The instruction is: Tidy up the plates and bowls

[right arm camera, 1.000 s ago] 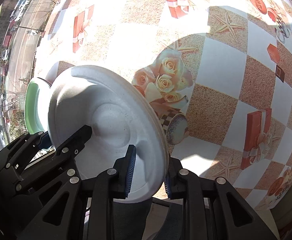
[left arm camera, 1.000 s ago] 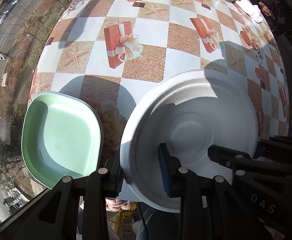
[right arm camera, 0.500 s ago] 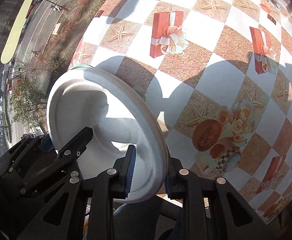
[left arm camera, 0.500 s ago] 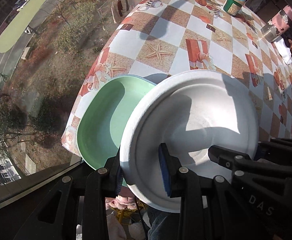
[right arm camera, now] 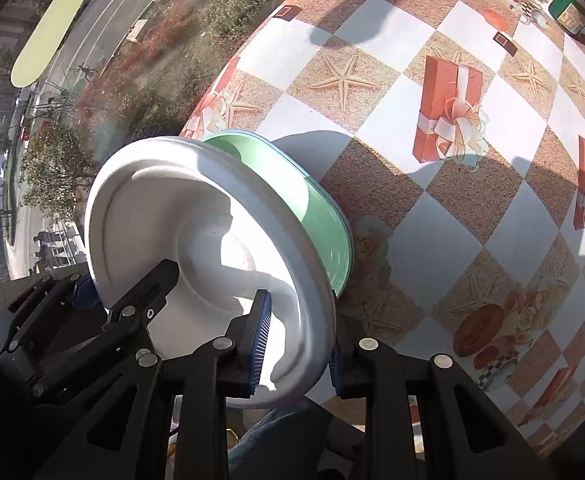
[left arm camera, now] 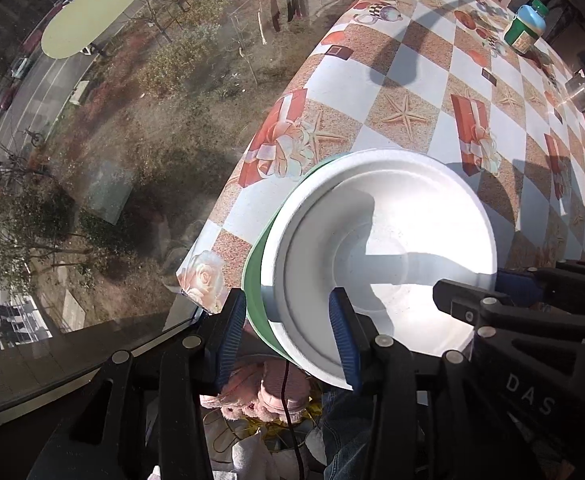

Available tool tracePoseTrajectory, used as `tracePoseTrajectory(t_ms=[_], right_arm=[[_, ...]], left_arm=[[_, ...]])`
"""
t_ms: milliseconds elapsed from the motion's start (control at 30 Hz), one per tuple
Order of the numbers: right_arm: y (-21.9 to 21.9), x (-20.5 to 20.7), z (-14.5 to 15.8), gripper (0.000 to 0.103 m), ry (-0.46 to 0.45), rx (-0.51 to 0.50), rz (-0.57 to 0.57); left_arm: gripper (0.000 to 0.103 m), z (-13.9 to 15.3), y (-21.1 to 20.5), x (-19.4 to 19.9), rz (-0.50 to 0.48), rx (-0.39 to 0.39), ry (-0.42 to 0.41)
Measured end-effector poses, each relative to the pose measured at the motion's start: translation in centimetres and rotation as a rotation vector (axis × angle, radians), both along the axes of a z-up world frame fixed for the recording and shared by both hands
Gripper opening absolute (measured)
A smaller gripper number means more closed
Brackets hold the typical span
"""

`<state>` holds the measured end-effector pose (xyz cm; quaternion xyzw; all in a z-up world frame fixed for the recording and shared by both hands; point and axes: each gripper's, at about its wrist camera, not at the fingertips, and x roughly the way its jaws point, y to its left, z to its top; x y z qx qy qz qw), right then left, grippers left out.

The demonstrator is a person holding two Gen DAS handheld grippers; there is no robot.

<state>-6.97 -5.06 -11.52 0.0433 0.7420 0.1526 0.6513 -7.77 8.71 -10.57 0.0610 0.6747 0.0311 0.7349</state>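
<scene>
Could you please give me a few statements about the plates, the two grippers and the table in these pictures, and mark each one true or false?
1. The round white foam plate is gripped at its rim by both the left gripper and the right gripper. True.
2. The pale green squarish plate lies above the white plate. False: it is beneath it.
3. The table wears a checked cloth printed with starfish and gift boxes. True.
4. The green plate sits in the middle of the table. False: it is by the table's edge.
5. A green bottle with a blue cap stands far off on the table. True.
</scene>
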Motion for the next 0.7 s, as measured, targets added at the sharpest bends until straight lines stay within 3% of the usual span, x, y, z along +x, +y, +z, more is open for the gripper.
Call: tracePoseTrajectory(t_ms=[100, 167, 233, 300, 367, 500, 700], right_arm=[[1.0, 0.7, -0.8, 0.031, 0.012, -0.012, 0.013], [0.0, 0.7, 0.3, 0.055, -0.002, -0.031, 0.008], [-0.7, 0.7, 1.0, 0.069, -0.024, -0.057, 0.002], [-1.4, 1.4, 1.6, 0.079, -0.029, -0.046, -0.008], [-1.7, 1.3, 2.1, 0.099, -0.027, -0.037, -0.027], [-1.5, 0.8, 3.1, 0.102, -0.046, -0.04, -0.02], [-0.8, 0.4, 4.7, 0.102, -0.134, -0.122, -0.023]], left_arm=[[0.071, 0.7, 0.3, -0.5, -0.012, 0.051, -0.05], [0.083, 1.0, 0.6, -0.7, -0.006, 0.038, -0.056], [0.084, 1.2, 0.7, -1.0, -0.003, 0.005, -0.043], [0.093, 1.5, 0.5, -1.2, -0.002, 0.01, -0.041], [0.103, 1.9, 0.1, -1.3, -0.001, 0.023, -0.047], [0.103, 2.8, -0.4, -1.7, -0.005, -0.044, -0.03], [0.103, 4.0, -1.9, -2.7, -0.072, -0.026, -0.031]])
